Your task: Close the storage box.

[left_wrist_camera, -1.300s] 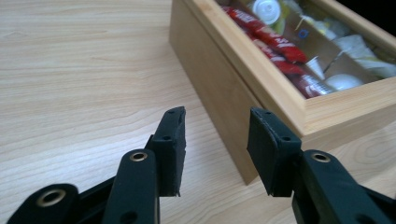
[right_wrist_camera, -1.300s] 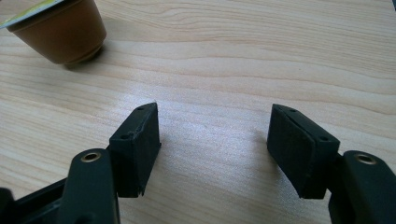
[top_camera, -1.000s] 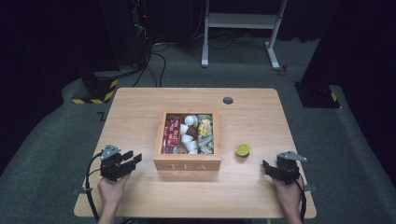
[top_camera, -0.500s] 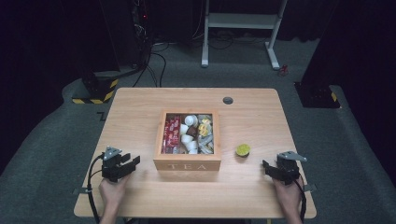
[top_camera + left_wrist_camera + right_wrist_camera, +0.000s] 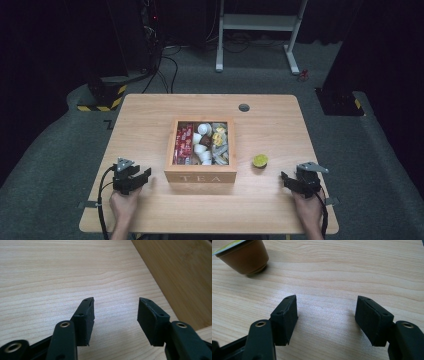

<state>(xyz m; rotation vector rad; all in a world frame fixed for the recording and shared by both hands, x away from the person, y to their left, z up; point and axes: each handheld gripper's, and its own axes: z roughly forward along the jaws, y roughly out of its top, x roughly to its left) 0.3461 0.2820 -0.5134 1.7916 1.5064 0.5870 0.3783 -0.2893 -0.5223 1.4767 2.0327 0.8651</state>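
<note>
- Ahead and to the left of the right gripper (image 5: 326, 315), in the right gripper view, stands a small brown capsule (image 5: 244, 255) with a yellow-green foil lid; it sits beyond the left jaw's tip, well outside the gap between the jaws, and touches neither.
- Between those jaws lies bare table (image 5: 352, 267); they are spread wide and hold nothing.
- From the high view, the same capsule (image 5: 260, 160) rests on the table between the right gripper (image 5: 299, 183) and the wooden tea box (image 5: 201, 177), near the box's right wall but apart from it.
- Beside the box's other wall sits the left gripper (image 5: 136, 176), with the whole box between it and the capsule; the right hand (image 5: 307, 209) is plainly the nearer one.
- To the right of the left gripper (image 5: 115, 311), in its own view, the box's side wall (image 5: 180, 275) rises just past the right jaw; its jaws too are parted and empty, over bare wood.
- As for axis, the capsule is round and stands upright on its narrow base, lid up and slightly tilted in the right gripper view, so it offers no long side; any approach across its waist looks equal.
- My judgement: the coming move turns on swinging the right jaws leftward and forward until the capsule falls between them.
</note>
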